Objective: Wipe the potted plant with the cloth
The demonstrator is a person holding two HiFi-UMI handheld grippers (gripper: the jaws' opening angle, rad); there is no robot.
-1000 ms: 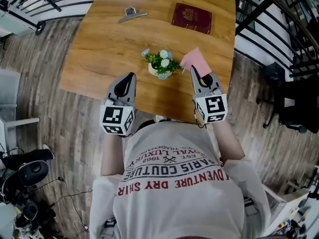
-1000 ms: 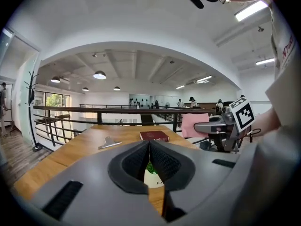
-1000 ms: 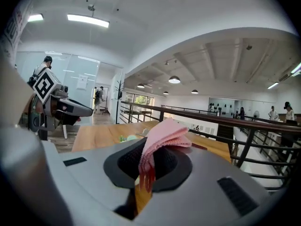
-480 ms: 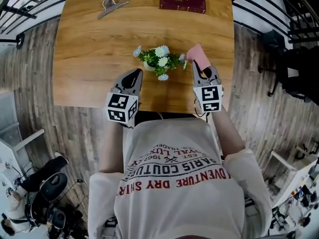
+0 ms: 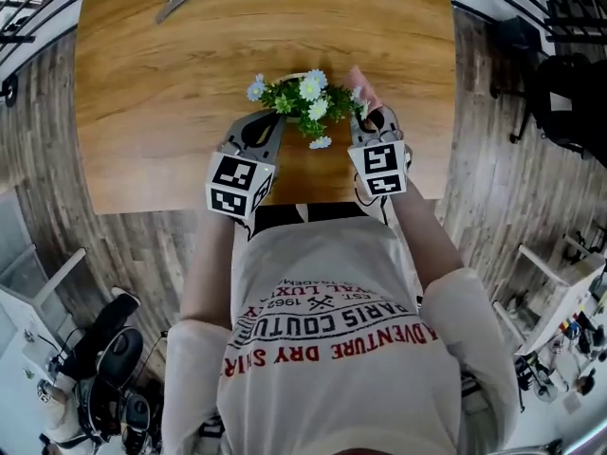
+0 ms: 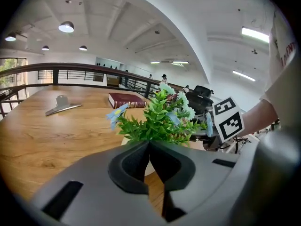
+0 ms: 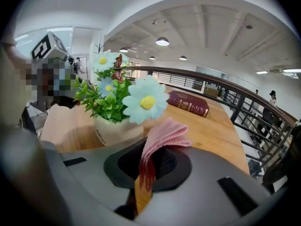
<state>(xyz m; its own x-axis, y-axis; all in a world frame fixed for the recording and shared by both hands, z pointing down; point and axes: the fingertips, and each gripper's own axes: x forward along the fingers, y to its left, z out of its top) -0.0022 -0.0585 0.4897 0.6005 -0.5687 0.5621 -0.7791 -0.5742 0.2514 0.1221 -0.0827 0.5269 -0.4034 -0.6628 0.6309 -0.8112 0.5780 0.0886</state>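
Potted plant (image 5: 302,98): it stands on the table between the two grippers, just past both sets of jaw tips. It is dead ahead of the left gripper, and ahead and a little to the left of the right one.
Pot (image 7: 115,131): small and white under the leaves and daisies. It looks light, so a sideways wipe could probably shift or tip it.
Cloth (image 7: 164,135): pink and folded, with its loose end sticking forward past the right jaw tips. It is likely held this way so that soft cloth, not hard plastic, meets the foliage. It is just beside the nearest flower, and contact cannot be told.
Right gripper (image 7: 145,168): its jaws are clamped on the cloth's lower part and aimed slanting down at the pot's side.
Left gripper (image 6: 149,147): its jaws are pressed together with nothing between them, and the tips are just beside the pot. It probably serves as a stop against the push of the wipe. Whether it touches the pot cannot be told.
Table (image 5: 142,93): wooden, with bare surface around the plant, which leaves both tools free room.
Book (image 7: 188,102): maroon, far beyond the right jaws and well apart from the work.
Metal clip (image 6: 61,105): far ahead and to the left of the left jaws, also out of the way.
Stage: the tools look to be at the approach, and wiping does not appear to have started.
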